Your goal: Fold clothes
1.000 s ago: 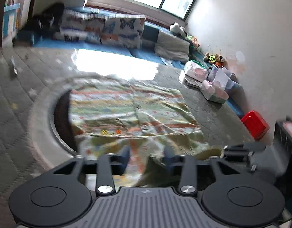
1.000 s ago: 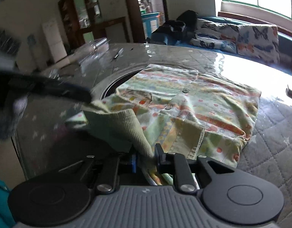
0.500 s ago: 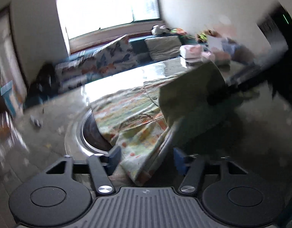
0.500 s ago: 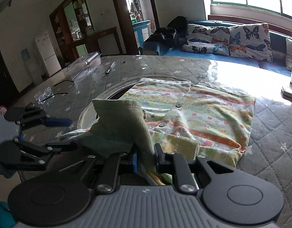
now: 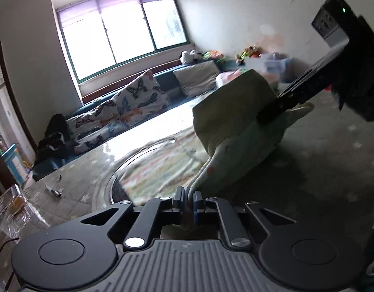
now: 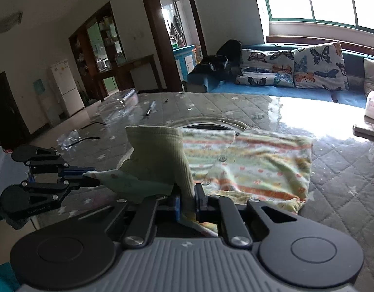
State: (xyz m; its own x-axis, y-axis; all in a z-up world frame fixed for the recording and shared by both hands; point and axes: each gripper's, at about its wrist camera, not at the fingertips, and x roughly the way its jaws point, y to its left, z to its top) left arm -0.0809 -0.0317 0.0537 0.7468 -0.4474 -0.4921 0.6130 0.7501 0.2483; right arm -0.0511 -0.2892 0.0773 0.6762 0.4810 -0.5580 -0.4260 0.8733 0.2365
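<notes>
A small striped and dotted baby garment (image 6: 257, 160) lies on the quilted grey table (image 6: 345, 177); it also shows in the left wrist view (image 5: 160, 168). Its sleeve with a green ribbed cuff (image 6: 162, 150) is lifted off the table. My right gripper (image 6: 188, 199) is shut on the sleeve by the cuff. My left gripper (image 5: 188, 199) is shut on the sleeve's pale edge (image 5: 235, 160); it shows at the left of the right wrist view (image 6: 89, 177). The right gripper shows at the upper right of the left wrist view (image 5: 272, 114), gripping the cuff (image 5: 233, 107).
A round recessed ring (image 6: 206, 124) lies under the garment. Pens (image 6: 150, 108) and clear plastic packaging (image 6: 118, 109) lie at the table's far left. A sofa with butterfly cushions (image 6: 294, 65) stands behind. Boxes (image 6: 372, 116) sit at the right edge.
My left gripper has closed on the sleeve's edge and swung left. The sleeve now hangs stretched between both grippers, lifted higher. The right gripper kept its hold on the cuff.
</notes>
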